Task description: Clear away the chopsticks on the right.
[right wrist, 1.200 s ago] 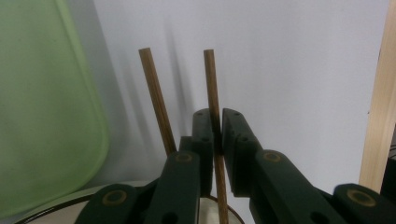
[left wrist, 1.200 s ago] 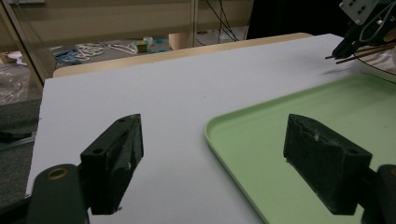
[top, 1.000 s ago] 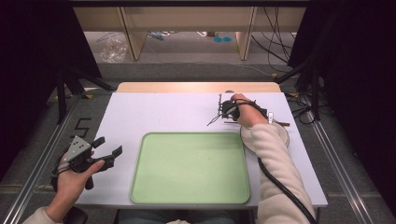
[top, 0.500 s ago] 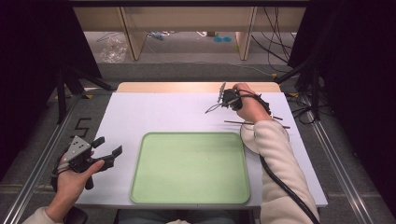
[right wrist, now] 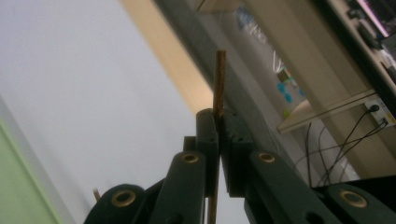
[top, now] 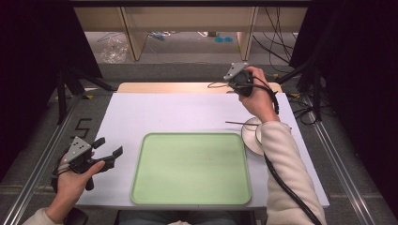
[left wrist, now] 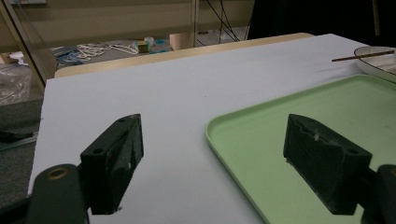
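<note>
Nearest the person, the pale green rectangular plastic tray (top: 190, 168) with rounded corners and a low raised rim lies on the matte white tabletop (top: 164, 112); its smooth bed holds nothing. Left of it, at the table's near left corner, the left hand (top: 70, 180) holds the black left gripper (top: 111, 152), topped by a grey three-cornered plate. Its blocky, dull jaws stand wide apart with nothing between them, one over bare tabletop and one over the tray's left rim in the left gripper view.

Just beyond the tray's right far corner sits a round white plate (top: 251, 136) with a glossy rim, largely covered by the cream fleece sleeve (top: 286, 173) of the right arm. A thin brown wooden stick (top: 239, 123) lies across the plate's edge, its tip reaching out over the tabletop; its other end is hidden under the sleeve.

Farther back, above the table's bare wood far edge (top: 187, 87), the right hand (top: 256, 96) lifts the black right gripper (right wrist: 218, 126). Its jaws are pressed together on a second slender brown wooden stick (right wrist: 218, 84), which stands straight up past the jaw tips; its lower end is cut off.
</note>
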{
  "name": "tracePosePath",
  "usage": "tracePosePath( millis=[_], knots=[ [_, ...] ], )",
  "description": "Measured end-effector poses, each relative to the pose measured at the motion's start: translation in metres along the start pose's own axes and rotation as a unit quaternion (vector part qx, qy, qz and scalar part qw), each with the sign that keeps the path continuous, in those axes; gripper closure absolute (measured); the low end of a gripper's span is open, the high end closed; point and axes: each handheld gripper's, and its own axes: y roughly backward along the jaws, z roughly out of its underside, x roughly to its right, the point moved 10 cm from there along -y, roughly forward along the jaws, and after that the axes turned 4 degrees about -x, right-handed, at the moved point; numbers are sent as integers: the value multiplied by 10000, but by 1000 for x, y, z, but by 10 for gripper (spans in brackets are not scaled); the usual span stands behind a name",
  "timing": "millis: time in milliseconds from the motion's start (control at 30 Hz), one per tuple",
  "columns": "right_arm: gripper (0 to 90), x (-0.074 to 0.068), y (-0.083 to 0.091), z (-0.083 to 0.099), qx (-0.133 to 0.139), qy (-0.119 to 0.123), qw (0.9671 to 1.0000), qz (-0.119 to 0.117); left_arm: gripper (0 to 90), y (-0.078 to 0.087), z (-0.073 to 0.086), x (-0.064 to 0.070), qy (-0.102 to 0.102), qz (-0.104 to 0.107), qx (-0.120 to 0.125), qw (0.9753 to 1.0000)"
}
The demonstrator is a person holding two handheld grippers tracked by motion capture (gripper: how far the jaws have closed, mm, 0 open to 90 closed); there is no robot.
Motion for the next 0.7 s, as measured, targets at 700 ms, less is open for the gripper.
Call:
tracePosePath(
  millis=[700],
  knots=[
    [881,-2,50,-12,1095,-2664,9547,-753,201,0,0,0,-5,-4,0,10000]
  ],
)
